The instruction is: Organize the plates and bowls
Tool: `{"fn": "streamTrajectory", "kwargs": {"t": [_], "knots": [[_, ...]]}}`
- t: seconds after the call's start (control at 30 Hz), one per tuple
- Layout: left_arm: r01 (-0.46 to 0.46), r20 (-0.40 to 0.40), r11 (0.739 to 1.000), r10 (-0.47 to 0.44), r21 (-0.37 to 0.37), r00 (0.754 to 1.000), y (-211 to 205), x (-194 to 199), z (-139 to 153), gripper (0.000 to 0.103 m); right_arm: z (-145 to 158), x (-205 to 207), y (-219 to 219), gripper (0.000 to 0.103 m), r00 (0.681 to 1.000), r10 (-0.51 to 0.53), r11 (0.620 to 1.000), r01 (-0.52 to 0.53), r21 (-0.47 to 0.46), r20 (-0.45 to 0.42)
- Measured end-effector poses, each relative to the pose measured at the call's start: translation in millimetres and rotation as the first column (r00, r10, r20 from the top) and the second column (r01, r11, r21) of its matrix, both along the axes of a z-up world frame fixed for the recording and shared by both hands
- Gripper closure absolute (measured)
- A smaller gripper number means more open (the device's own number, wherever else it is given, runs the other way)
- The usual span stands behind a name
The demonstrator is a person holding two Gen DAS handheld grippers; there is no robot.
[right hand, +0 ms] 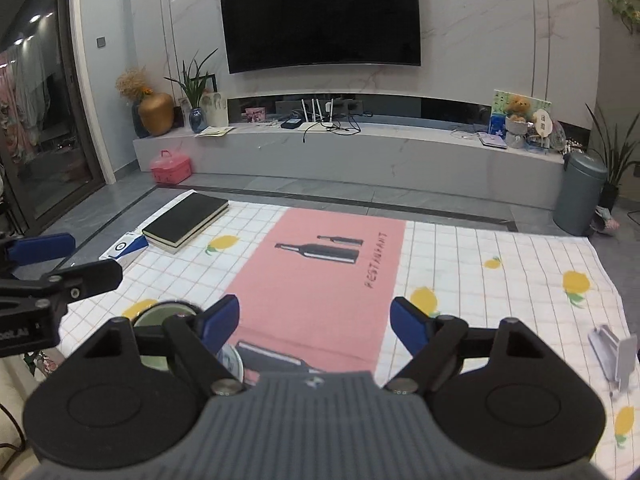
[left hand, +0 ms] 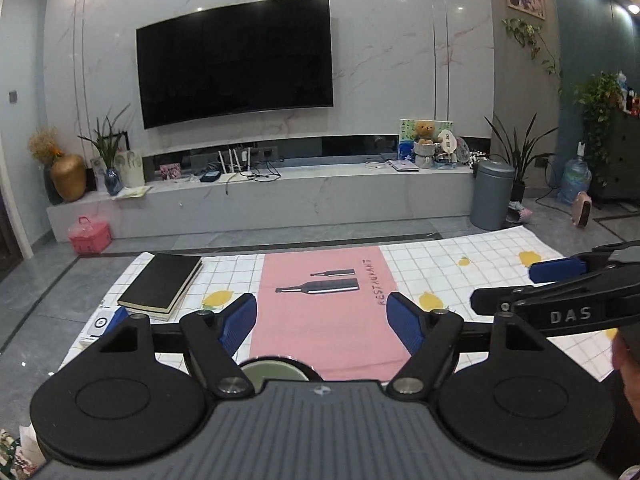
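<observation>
Left gripper [left hand: 321, 317] and right gripper [right hand: 316, 322] both gape empty over the surface [right hand: 480, 280]; bowl [right hand: 160, 316] at 7 o'clock

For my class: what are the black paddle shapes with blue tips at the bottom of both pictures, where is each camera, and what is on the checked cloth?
Each picture comes from a camera on a hand-held gripper that a person carries; no robot arm is involved. The black parts are its linkage, the blue tips its two fingers. One view looks along the left hand-held gripper, the other along the right hand-held gripper. Both stand open, holding nothing. On the checked cloth lie a pink mat printed with bottles, a black book and a small blue-and-white box. Dishes sit at the near edge, mostly hidden behind the right gripper. A grey rack stands at the right.
</observation>
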State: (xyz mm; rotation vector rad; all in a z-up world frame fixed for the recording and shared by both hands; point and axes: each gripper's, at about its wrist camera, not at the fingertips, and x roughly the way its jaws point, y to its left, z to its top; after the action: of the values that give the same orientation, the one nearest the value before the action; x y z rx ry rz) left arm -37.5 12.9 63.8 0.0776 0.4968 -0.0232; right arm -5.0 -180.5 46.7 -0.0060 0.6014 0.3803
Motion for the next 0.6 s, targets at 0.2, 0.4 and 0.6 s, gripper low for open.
{"fn": "streamTrajectory", "kwargs": {"t": [0.2,0.4,0.6], "knots": [[-0.015,-0.038,0.999,0.014,-0.034,0.999,-4,-21,-26,0.016,-17,-34,-8,0.015,0.999,-0.035,0.999,0.035,0.025,0.007],[-0.045,-0.144,0.997,0.035,-0.065,0.989,2,-27,-54,0.016,-44,-56,-1,0.013,0.996,-0.078,0.997,0.079,-0.024,0.032],[-0.070,-0.234,0.995,0.051,-0.075,0.971,4,-29,-78,0.016,-61,-59,0,0.013,0.995,-0.098,0.994,0.097,-0.050,-0.019]]}}
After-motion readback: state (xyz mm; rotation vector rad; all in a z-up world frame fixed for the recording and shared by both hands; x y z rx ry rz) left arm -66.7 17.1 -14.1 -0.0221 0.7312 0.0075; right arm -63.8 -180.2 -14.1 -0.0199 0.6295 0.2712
